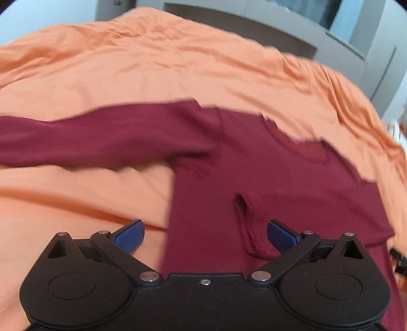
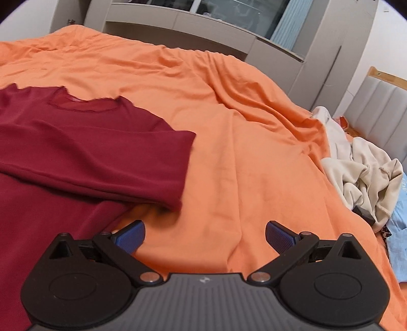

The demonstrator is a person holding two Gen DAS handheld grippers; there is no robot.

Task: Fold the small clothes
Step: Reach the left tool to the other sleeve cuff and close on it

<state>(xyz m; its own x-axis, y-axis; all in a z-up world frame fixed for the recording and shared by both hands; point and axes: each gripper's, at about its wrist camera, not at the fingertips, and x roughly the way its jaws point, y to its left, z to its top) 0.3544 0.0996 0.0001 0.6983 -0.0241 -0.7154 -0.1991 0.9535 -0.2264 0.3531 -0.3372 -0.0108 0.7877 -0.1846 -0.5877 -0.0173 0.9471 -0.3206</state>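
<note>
Grippers, two, each with two blue pads; left gripper [image 1: 205, 235] spread wide, gripping nothing, poised over the left edge of the shirt [image 1: 267, 183], one pad above bare sheet [image 1: 76, 198], the other above the shirt's body beside a raised pucker in the cloth; right gripper [image 2: 204, 235] spread equally wide, gripping nothing, above the sheet just right of the shirt, its left pad at the shirt's lower edge.

Shirt, one, dark red, long-sleeved; lying flat on the bed, neckline at the far end; left sleeve [image 1: 89, 137] stretched straight out sideways across the sheet; right sleeve [image 2: 106, 163] folded over the chest, its fold jutting right, just ahead of the right gripper.

Sheet, one, orange, wrinkled, covering the bed.

Clothes pile [image 2: 361, 168], one, cream garments heaped at the bed's right edge, well apart from the shirt; light-blue fabric [image 2: 400, 229] beside it; count of garments in the heap cannot be told.

Grey cabinets [image 2: 203, 23] beyond the bed; padded chair [image 2: 381, 101] at far right.
</note>
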